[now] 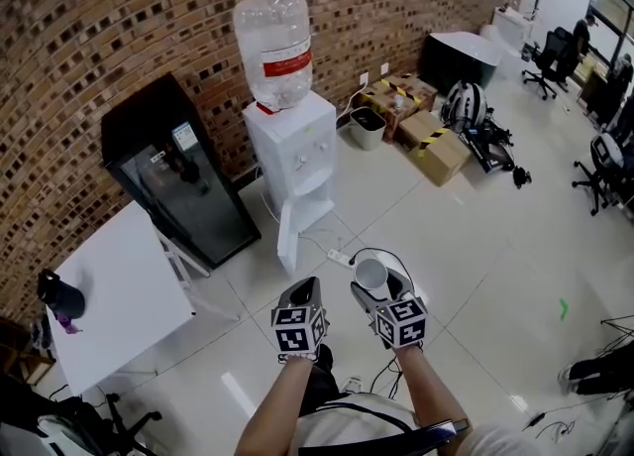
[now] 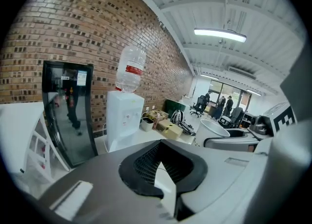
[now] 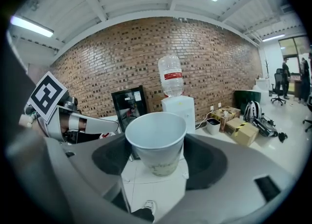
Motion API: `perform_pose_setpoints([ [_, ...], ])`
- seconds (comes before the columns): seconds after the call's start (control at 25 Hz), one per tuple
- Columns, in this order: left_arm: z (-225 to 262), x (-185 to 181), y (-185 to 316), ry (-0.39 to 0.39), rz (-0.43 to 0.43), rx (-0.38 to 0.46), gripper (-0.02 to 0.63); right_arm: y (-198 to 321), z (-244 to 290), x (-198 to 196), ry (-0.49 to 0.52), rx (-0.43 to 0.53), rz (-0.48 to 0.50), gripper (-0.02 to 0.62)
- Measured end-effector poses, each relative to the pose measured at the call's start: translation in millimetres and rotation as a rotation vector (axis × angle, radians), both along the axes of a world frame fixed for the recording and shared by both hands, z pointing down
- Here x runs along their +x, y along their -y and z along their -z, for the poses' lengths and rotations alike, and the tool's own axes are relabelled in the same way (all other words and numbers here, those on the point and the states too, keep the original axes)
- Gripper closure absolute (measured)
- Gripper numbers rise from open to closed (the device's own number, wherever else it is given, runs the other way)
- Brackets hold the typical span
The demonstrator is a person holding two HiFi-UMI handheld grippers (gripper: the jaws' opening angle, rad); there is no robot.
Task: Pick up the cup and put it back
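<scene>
White cup [image 3: 156, 138] upright, clamped in right hand-held gripper [image 3: 157, 152]; left hand-held gripper [image 2: 162, 151] closed, empty.

Left gripper [image 1: 304, 287] closed, right gripper [image 1: 376, 279] clamping the cup [image 3: 157, 138] (held side by side).

Head view steeply down, gripper views forward, all sharing water dispenser [image 1: 292, 152]

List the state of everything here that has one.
cup: upright, looks empty, held
right tongs: shut on cup
left tongs: shut, nothing between
water bottle: inverted on dispenser
black cabinet: door shut
</scene>
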State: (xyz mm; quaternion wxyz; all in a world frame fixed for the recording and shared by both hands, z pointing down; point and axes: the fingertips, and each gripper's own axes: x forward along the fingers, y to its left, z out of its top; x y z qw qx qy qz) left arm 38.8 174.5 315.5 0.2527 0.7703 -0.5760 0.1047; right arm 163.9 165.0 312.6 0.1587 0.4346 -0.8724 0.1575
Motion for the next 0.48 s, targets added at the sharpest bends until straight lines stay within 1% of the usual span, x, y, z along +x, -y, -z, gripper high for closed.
perform_pose_setpoints([
  [0.28, 6.3, 5.2, -7.6, -0.009, 0.008, 0.016, 0.606, -1.6, 15.5, 14.0, 0.004, 0.033, -0.005, 0.258],
  [0.48, 15.7, -2.0, -3.7, 0.01, 0.023, 0.037, 0.606, 3.6, 25.4, 8.8, 0.003, 0.053, 0.009, 0.258],
])
